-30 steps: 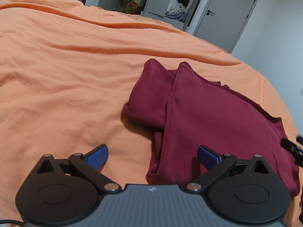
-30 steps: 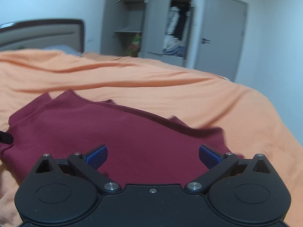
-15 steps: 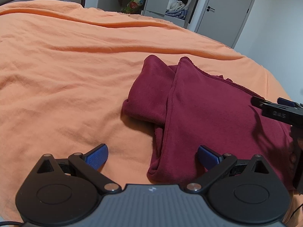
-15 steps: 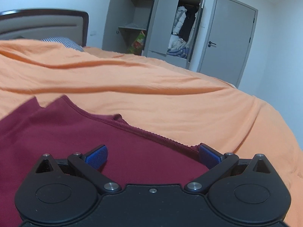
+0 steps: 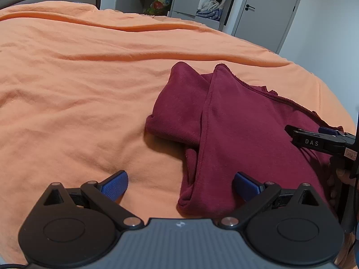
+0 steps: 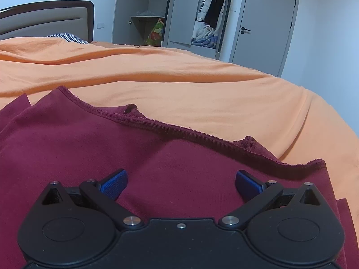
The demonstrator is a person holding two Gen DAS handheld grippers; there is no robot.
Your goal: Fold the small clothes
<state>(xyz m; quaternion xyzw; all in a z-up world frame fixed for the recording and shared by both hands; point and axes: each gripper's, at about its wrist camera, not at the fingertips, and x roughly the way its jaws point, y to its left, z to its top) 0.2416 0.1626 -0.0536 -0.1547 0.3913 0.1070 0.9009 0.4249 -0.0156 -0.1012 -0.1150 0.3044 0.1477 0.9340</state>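
- Left wrist view: the maroon garment [image 5: 242, 139] is lying right of centre on the orange bedsheet [image 5: 78, 85], with a folded-over sleeve part [image 5: 177, 109] sticking out toward the middle of the frame and a stitched seam running down its length.
- Only this view is showing the garment's near lower corner [image 5: 190, 201], which is sitting between the blue pads of the left gripper [image 5: 180, 182].
- The left gripper is spread wide and gripping nothing; its left pad [image 5: 114, 185] is hovering over bare sheet and its right pad [image 5: 246, 185] over the cloth.
- Only here is the right gripper [image 5: 314, 140] appearing from outside: a black body marked "DAS" is reaching in from the right edge, low over the garment, with part of a person's hand [image 5: 336, 179] showing beneath it.
- Right wrist view: the garment [image 6: 157, 168] is filling the lower half of the frame, and its scalloped hem edge [image 6: 179, 130] is running diagonally from upper left to lower right, a detail seen far more clearly here.
- The right gripper [image 6: 181, 182] is pointing forward low over the cloth, fingers parted wide and nothing between them.
- This view is also showing a padded headboard [image 6: 44, 20] at upper left, an open wardrobe [image 6: 202, 15] with clothes inside, and a closed grey door [image 6: 264, 27] at upper right.
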